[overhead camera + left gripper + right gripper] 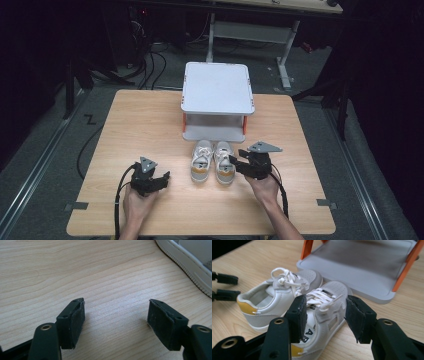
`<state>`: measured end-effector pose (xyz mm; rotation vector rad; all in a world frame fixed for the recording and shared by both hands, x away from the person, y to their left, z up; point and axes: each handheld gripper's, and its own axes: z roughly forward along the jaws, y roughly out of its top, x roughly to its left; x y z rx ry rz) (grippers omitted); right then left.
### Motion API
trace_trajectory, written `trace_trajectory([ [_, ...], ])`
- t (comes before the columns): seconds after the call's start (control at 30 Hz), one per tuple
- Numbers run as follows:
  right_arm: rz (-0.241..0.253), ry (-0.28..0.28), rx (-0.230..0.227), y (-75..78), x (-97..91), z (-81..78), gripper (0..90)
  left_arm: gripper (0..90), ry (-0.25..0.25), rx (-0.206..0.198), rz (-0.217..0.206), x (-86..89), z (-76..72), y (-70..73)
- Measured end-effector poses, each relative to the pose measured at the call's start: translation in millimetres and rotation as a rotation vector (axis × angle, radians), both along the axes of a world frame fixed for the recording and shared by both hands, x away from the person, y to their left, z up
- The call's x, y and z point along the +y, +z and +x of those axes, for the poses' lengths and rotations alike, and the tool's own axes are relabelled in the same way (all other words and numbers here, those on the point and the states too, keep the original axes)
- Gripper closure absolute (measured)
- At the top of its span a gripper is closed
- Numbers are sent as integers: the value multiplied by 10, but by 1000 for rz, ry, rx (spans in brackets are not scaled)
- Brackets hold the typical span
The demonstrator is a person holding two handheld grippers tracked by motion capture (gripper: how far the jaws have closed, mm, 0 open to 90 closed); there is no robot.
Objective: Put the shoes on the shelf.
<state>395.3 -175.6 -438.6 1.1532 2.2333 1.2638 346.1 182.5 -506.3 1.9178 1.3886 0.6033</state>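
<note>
High view: the pair of sneakers [213,161] stands toes-first at the near edge of the shoe rack [217,100], aligned for its lower shelf. Right gripper [243,164], jaws spread, sits just right of the right sneaker [322,315], gripping nothing. Left gripper [162,178] rests left, jaws spread over bare table [150,120].

We see our black left tongs [159,181] and right tongs [239,161] with grey three-cornered plates, brass-ringed screw holes, trailing black cables, and bare forearms.
</note>
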Motion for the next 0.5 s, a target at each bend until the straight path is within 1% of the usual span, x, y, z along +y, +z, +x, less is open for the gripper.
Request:
trace_trajectory([
  [0.07,21,-9,-5,5,-89,-12,530,292,-7,2,3,-5,2,0],
  [0.17,21,-36,-4,-31,-225,-11,538,272,-10,4,-2,-7,2,-1],
  [0.23,6,-62,12,-106,-347,10,538,257,-11,7,-6,-12,4,-1],
  [0.33,-23,-105,34,-241,-492,43,538,248,-12,9,-1,-22,4,-1],
  [0.4,-53,-140,57,-354,-601,70,538,242,-8,9,-2,-29,2,-1],
  [0.43,-65,-151,59,-384,-635,76,538,242,-5,8,2,-36,0,-2],
  [0.47,-69,-169,67,-422,-687,83,536,242,-5,8,5,-40,-1,-2],
  [0.5,-69,-176,71,-440,-718,87,534,241,-5,8,11,-42,-2,-1],
])
